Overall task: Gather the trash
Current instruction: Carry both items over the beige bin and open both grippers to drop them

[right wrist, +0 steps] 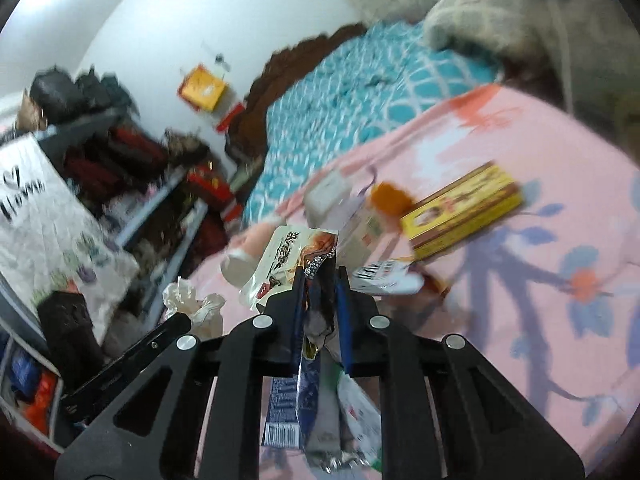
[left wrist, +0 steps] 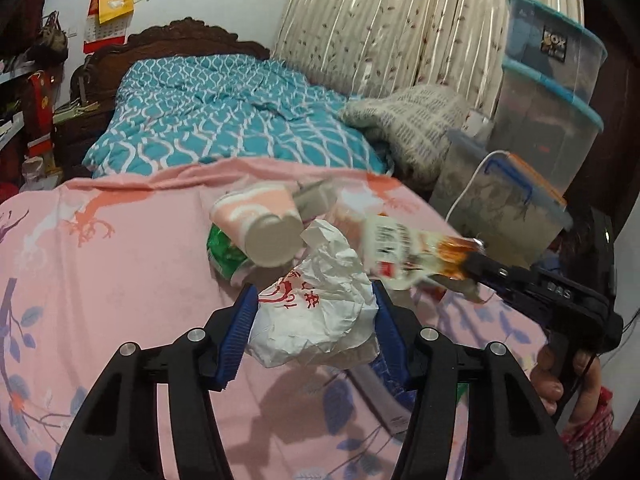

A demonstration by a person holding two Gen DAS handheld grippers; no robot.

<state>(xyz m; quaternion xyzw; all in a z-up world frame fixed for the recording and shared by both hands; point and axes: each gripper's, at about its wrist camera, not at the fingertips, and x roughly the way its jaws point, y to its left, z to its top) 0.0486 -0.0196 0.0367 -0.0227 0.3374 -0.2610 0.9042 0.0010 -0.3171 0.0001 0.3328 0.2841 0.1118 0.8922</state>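
On the pink sheet (left wrist: 120,280) of the bed, going left to right in the left wrist view, a green wrapper (left wrist: 224,250) lies toward the middle, partly under a tipped paper cup (left wrist: 260,224) whose base faces the camera. Just right of the cup, the left gripper (left wrist: 314,304) has its blue pads pressed on both sides of a crumpled white paper bag (left wrist: 316,312) with red print, so it is closed on the bag and not fully together. To the right, the right gripper (left wrist: 474,258) comes in from the sheet's right edge, held by a hand (left wrist: 560,376), and pinches one end of a white and orange snack wrapper (left wrist: 404,248). In the right wrist view, that right gripper (right wrist: 320,276) is nearly closed with the snack wrapper (right wrist: 288,264) clamped between its pads, and more wrappers hang beneath it. Farther right on the sheet lies a yellow box (right wrist: 460,212), near the far edge. The view is blurred, so small details cannot be told.
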